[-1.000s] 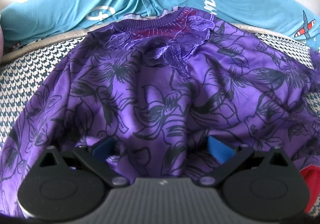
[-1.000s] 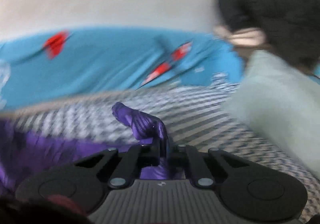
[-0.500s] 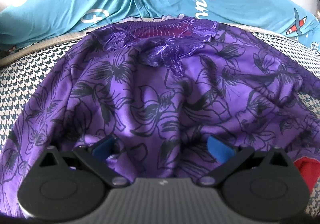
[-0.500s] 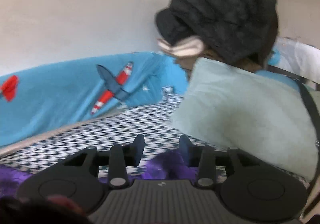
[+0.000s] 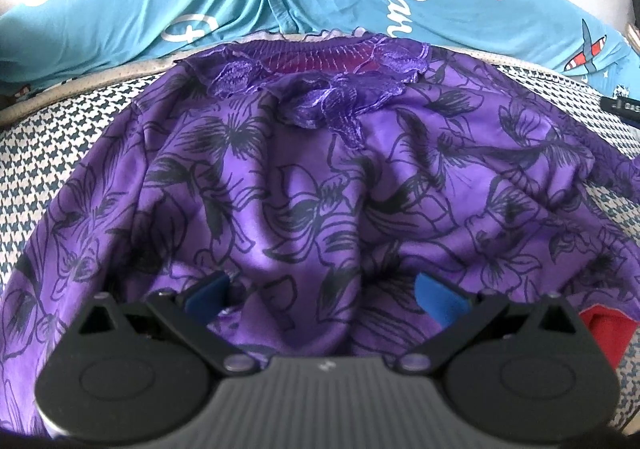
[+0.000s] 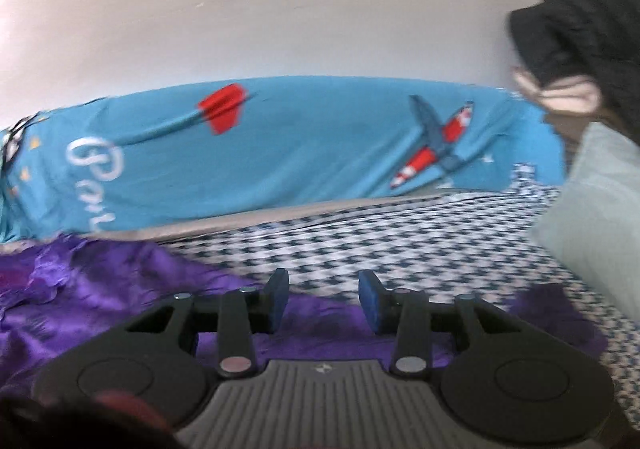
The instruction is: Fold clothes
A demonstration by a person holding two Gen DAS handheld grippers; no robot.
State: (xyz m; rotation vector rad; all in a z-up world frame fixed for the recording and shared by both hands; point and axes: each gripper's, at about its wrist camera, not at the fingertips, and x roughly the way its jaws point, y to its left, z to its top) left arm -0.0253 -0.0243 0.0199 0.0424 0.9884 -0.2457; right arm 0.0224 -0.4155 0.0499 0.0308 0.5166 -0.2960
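A purple top [image 5: 320,177] with black flower outlines and a lace neckline lies spread on a houndstooth sheet [image 5: 48,137], neckline toward the far side. My left gripper [image 5: 322,295] stands open low over its near hem, blue pads wide apart, with a fold of cloth bulging between them. In the right wrist view the same purple top [image 6: 100,301] shows at the lower left. My right gripper [image 6: 323,299] is open just above its edge, with nothing between the pads.
A blue cover [image 5: 200,1] printed with planes and script runs along the far side, below a pale wall [image 6: 280,9]. A pale green pillow [image 6: 600,209] and dark clothing [image 6: 580,29] sit at the right. A red item [image 5: 604,329] peeks beside the left gripper.
My right gripper let go of the purple sleeve, opened, and swung from right back left. The top has spread flatter and wider. The left gripper stayed open in place.
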